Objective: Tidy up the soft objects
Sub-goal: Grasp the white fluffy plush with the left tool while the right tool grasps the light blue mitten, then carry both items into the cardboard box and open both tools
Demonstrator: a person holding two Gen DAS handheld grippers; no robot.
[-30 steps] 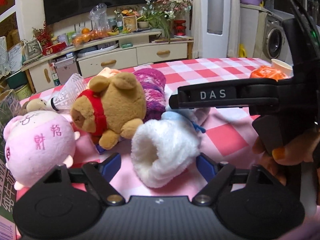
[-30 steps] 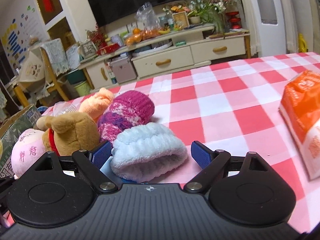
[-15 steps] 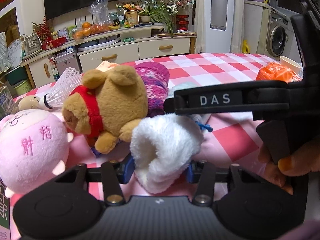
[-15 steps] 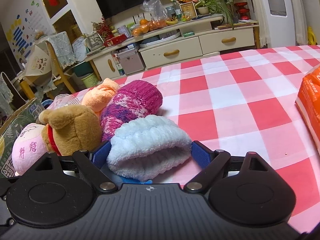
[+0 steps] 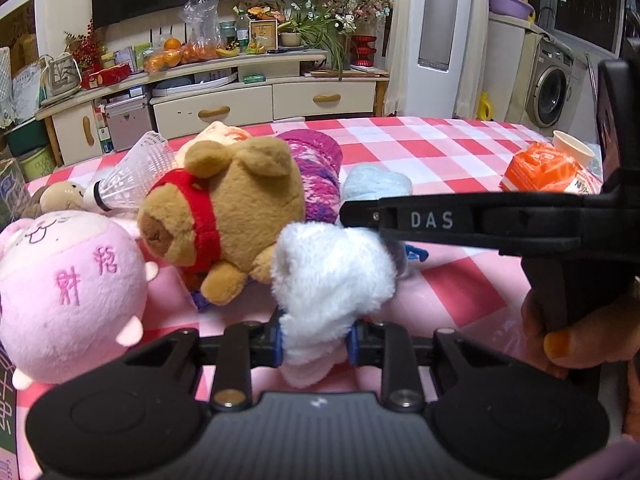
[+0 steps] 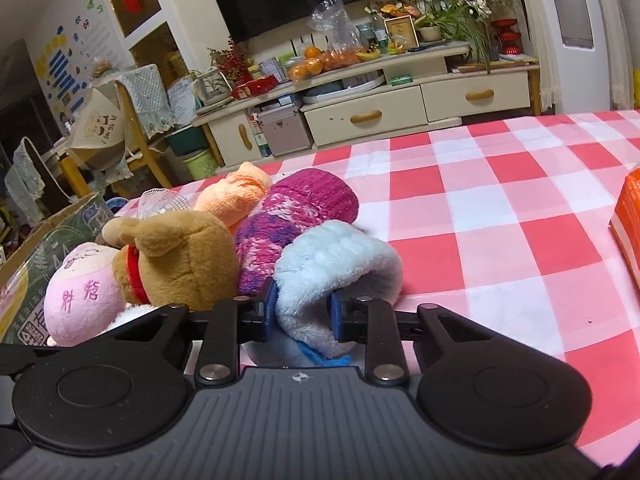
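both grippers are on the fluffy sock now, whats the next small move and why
Probably lift it slightly. The left gripper and right gripper, jaws just closed, each pinch an end of the fluffy sock, which touches the brown bear, so lifting should free it.
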